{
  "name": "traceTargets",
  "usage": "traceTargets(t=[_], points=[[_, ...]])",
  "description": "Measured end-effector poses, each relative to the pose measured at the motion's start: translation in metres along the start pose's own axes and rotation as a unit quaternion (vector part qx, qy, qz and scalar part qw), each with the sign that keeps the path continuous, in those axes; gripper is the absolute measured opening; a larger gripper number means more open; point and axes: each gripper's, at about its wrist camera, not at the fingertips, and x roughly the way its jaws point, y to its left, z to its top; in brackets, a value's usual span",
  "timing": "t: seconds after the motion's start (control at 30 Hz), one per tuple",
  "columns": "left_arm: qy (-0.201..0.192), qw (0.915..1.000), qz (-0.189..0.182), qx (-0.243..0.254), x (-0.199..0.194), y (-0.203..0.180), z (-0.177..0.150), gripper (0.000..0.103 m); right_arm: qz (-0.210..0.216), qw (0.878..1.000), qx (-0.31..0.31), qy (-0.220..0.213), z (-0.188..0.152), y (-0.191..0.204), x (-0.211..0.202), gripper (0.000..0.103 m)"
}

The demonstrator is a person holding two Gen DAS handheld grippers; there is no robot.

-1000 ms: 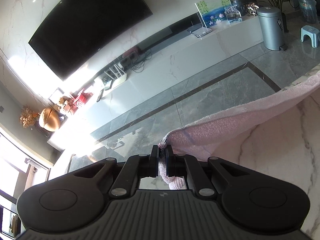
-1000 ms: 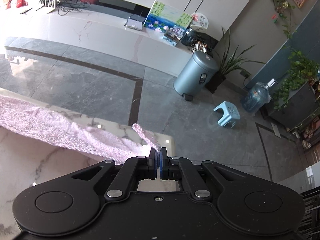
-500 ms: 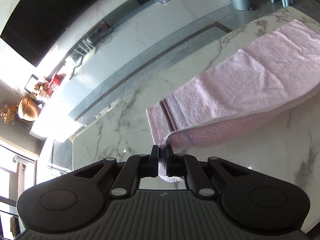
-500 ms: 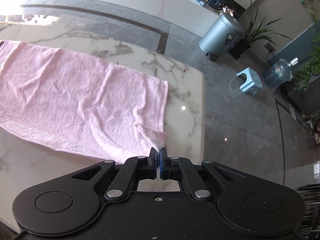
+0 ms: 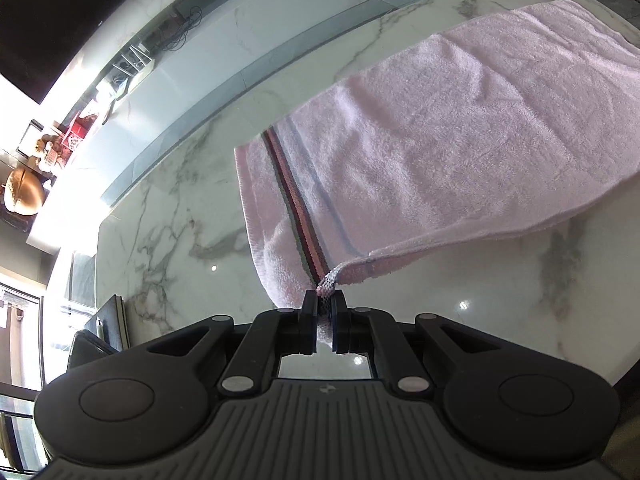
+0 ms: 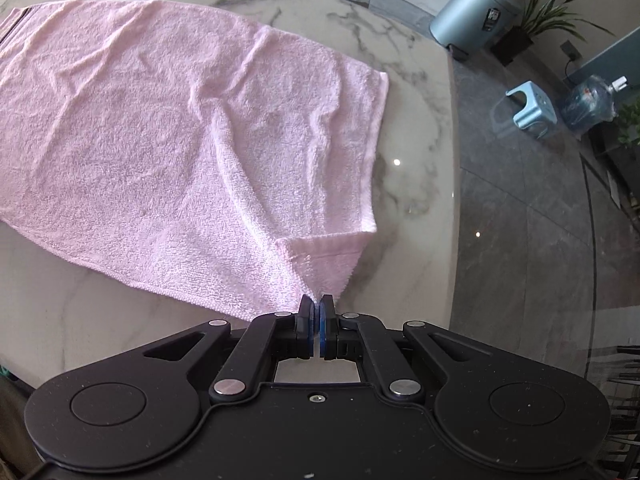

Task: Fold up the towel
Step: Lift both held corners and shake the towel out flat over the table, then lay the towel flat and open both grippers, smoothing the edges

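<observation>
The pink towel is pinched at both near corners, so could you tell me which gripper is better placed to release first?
Probably the right gripper: its pink towel corner looks settled against the marble table, while the left gripper holds its striped corner raised.

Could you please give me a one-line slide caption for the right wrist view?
Right gripper pinching one corner of a pink towel spread on a marble table.
</observation>
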Motion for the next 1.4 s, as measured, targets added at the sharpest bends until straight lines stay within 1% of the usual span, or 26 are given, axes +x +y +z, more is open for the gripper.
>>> traceTargets(t=[0.17,0.37,0.73,0.77,0.8,0.83,0.9,0.93,0.97,1.03,1.1,1.17,1.23,1.27,1.4], points=[[0.021,0.9996,-0.010,0.017,0.013,-0.004,-0.012,0.005,0.007,1.000,-0.002,0.016,-0.008,0.006,0.011,0.001],[0.038,0.9982,-0.021,0.043,0.027,-0.010,-0.022,0.005,0.014,0.999,-0.014,0.031,-0.007,0.013,0.017,0.001],[0.049,0.9962,-0.029,0.066,0.041,-0.016,-0.033,0.006,0.020,0.997,-0.052,0.045,-0.005,0.018,0.021,0.002],[0.051,0.9959,-0.029,0.069,0.042,-0.017,-0.034,0.008,0.019,0.997,-0.054,0.045,-0.004,0.018,0.021,0.002],[0.051,0.9957,-0.029,0.071,0.041,-0.019,-0.034,0.009,0.019,0.997,-0.057,0.045,-0.003,0.019,0.020,0.003],[0.052,0.9956,-0.029,0.073,0.042,-0.019,-0.035,0.009,0.018,0.997,-0.057,0.043,-0.001,0.018,0.019,0.007],[0.053,0.9954,-0.029,0.075,0.042,-0.020,-0.035,0.010,0.016,0.997,-0.057,0.041,0.001,0.017,0.017,0.012],[0.053,0.9955,-0.029,0.073,0.042,-0.020,-0.035,0.010,0.016,0.997,-0.057,0.041,0.000,0.019,0.014,0.016],[0.054,0.9956,-0.031,0.071,0.042,-0.019,-0.035,0.013,0.015,0.997,-0.059,0.042,0.001,0.019,0.013,0.019],[0.053,0.9957,-0.038,0.067,0.040,-0.016,-0.034,0.021,0.014,0.997,-0.063,0.044,0.003,0.018,0.011,0.035],[0.050,0.9961,-0.042,0.059,0.037,-0.013,-0.033,0.040,0.012,0.997,-0.065,0.045,0.005,0.015,0.007,0.041],[0.046,0.9969,-0.035,0.054,0.034,-0.008,-0.032,0.048,0.007,0.997,-0.063,0.047,0.007,0.011,0.005,0.043],[0.046,0.9976,-0.027,0.043,0.032,-0.002,-0.029,0.051,0.000,0.997,-0.060,0.050,0.008,0.006,0.003,0.044],[0.046,0.9980,-0.025,0.035,0.032,0.003,-0.027,0.054,-0.005,0.997,-0.055,0.052,0.009,0.002,0.001,0.044],[0.045,0.9987,-0.020,0.013,0.031,0.018,-0.024,0.055,-0.023,0.997,-0.035,0.066,0.013,-0.015,-0.002,0.045]])
